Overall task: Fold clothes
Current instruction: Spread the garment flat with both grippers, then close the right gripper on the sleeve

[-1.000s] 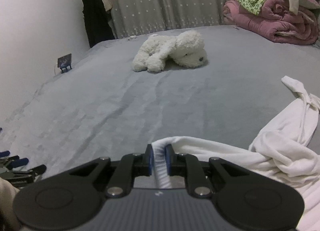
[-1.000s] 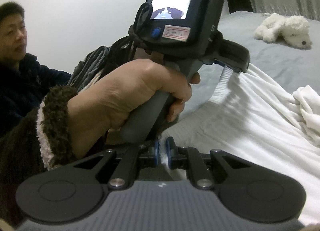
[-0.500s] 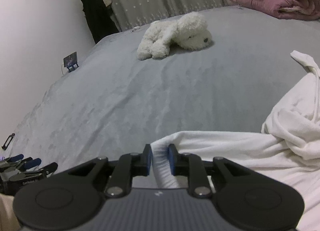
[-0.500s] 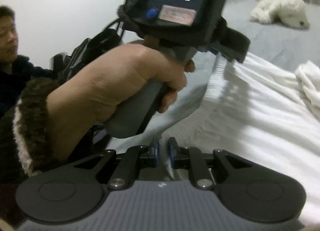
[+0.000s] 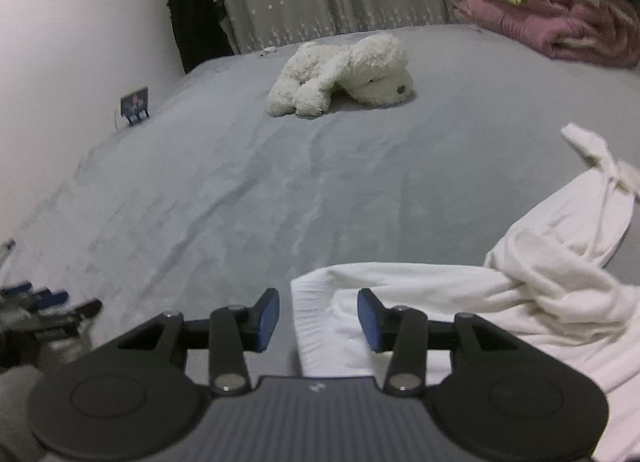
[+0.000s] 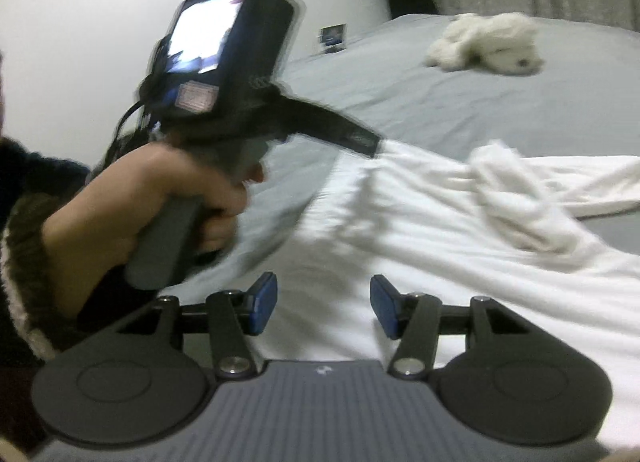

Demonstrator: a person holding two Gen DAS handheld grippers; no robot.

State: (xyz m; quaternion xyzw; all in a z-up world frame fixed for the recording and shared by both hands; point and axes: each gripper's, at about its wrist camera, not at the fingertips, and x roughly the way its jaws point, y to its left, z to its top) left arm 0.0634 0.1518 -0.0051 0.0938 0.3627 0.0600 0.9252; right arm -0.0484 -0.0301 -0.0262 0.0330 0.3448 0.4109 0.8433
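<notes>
Left gripper (image 5: pixel 318 314): we find its jaws spread wide and gripping nothing; the blue pads (image 5: pixel 267 320) stand either side of a ribbed hem without touching it.
White garment (image 5: pixel 440 302): we record it lying on the grey bed (image 5: pixel 280 190), running from the left gripper's gap toward 3 o'clock, with a bunched knot at 2 o'clock and a loose end beyond.
Plush dog (image 5: pixel 344 78): white, lying on the bed at 12 o'clock, well apart from the garment.
Pink blanket pile (image 5: pixel 560 22): at 1 o'clock, a green patterned cloth on top.
Right gripper (image 6: pixel 323 310): we find it released too, jaws parted over flat white cloth.
Left hand (image 6: pixel 160 198): at 10 o'clock in the right wrist view, wrapped round the other gripper's handle; that part is blurred.
</notes>
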